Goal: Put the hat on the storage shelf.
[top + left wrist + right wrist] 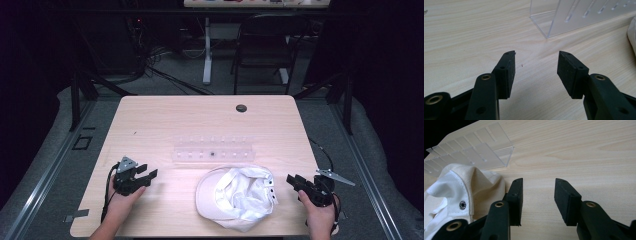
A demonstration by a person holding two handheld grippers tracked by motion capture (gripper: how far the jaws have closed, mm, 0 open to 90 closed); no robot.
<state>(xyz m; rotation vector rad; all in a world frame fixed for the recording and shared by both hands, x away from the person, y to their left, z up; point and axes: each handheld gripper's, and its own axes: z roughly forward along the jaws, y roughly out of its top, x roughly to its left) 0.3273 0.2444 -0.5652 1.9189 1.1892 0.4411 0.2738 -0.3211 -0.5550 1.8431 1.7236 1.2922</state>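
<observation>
A pale wooden table [150, 125] holds a white cap [235, 197] near its front edge, lying upside down with its inside showing and its brim toward the left. Just behind the cap lies a long clear plastic rack [212, 149] with a row of slots; a small dark speck sits in its front row, too small to identify. A round dark hole [241, 108] marks the table near the far edge.

The left gripper [145, 175] rests at the front left of the table, held by the person's left hand [122, 200], well apart from the cap. In the left gripper view its jaws stand apart with bare wood between them, and the corner of the rack [554, 22] lies ahead.

The right gripper [292, 181] sits at the front right in the right hand [320, 212], just beside the cap's back strap. In the right gripper view its jaws are also apart and hold nothing; the cap [461, 187], with a small metal snap [462, 205], lies close to the left jaw, possibly touching it.

Beyond the table stands a dark chair [265, 45] on a grey floor.
</observation>
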